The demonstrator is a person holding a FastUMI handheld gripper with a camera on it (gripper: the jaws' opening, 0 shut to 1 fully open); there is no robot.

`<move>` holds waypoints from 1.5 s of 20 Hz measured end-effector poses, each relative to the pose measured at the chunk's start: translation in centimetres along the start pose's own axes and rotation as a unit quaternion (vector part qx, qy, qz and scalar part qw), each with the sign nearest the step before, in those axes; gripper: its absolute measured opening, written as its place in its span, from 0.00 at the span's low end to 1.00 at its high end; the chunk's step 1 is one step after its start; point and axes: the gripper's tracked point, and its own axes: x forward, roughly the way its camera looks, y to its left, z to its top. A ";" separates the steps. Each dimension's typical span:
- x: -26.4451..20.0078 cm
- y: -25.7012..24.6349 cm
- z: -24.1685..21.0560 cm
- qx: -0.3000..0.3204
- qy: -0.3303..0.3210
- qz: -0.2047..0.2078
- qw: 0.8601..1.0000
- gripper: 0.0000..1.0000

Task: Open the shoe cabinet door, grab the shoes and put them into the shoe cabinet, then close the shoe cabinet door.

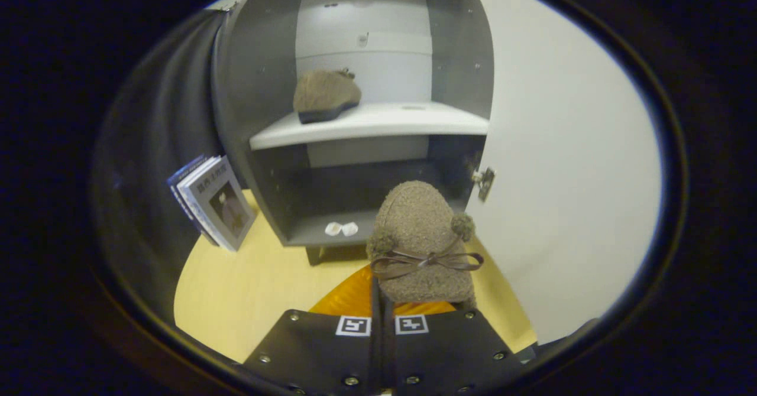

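A fuzzy brown shoe [421, 239] with a ribbon bow and two pompoms hangs toe-forward just ahead of my gripper [382, 312], whose two fingers are closed together on its heel edge. Beyond it stands the grey shoe cabinet [260, 106], its white door [562, 165] swung wide open to the right. A second matching brown shoe [325, 96] rests on the left part of the white middle shelf [414, 121]. The held shoe is level with the cabinet's lower compartment, in front of its right half.
Two small white packets [342, 229] lie on the cabinet's bottom board. A stack of booklets [214, 202] leans against the cabinet's left side. An orange mat [355, 295] lies on the pale wooden floor [248, 289] under the held shoe. A door hinge [484, 182] juts out at the right.
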 end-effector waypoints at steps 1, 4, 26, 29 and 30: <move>0.0 -0.2 2.0 -0.001 -0.014 -0.005 1.000 0.01; 0.7 0.3 7.6 -0.005 -0.046 -0.012 0.999 0.01; 11.8 0.6 24.3 -0.010 -0.046 -0.019 0.999 0.01; 13.7 0.4 23.6 -0.009 -0.023 -0.015 1.000 0.01; 14.0 0.4 23.4 -0.009 -0.018 -0.014 1.000 0.01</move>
